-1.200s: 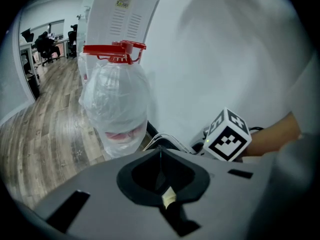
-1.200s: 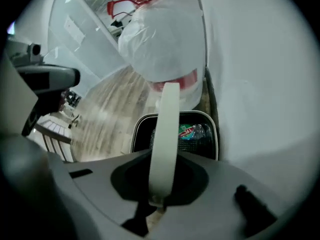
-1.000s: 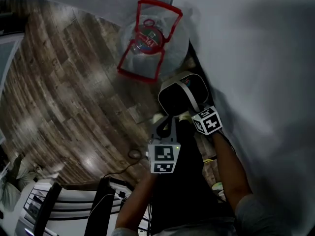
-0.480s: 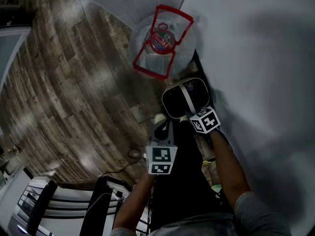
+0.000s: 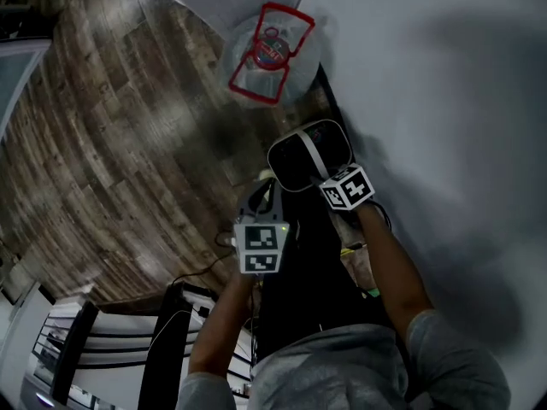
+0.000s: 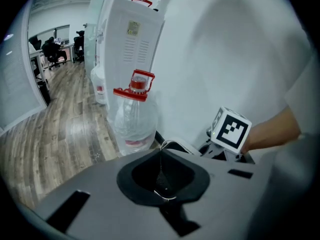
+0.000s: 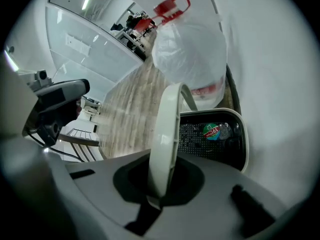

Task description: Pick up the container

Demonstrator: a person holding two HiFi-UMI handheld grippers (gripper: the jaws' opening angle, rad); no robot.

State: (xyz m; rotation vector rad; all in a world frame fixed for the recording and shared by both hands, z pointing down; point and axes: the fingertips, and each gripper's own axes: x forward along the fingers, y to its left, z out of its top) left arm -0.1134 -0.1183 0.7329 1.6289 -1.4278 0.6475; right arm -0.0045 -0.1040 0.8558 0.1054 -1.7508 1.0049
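The container (image 5: 293,167) is a black mesh bin with a white rim and a white bail handle (image 7: 166,129). A small bottle with a red and green label (image 7: 212,131) lies inside it. My right gripper (image 5: 326,180) is shut on the handle, which stands upright between its jaws, and the bin hangs close to the white wall. My left gripper (image 5: 261,202) hovers just left of the bin, jaws together on nothing. In the left gripper view the bin's rim (image 6: 176,144) shows just beyond the jaws, beside the right gripper's marker cube (image 6: 230,128).
A large clear water bottle (image 5: 272,54) with a red cap and red carry frame stands on the wood floor just beyond the bin. A white water dispenser (image 6: 131,39) stands behind it. A white wall (image 5: 444,101) runs along the right. Cables and dark furniture lie near the person's feet.
The right gripper keeps its hold on the handle. Both grippers and the bin have drifted slightly left and up in the head view, and the water bottle now looks smaller and farther off.
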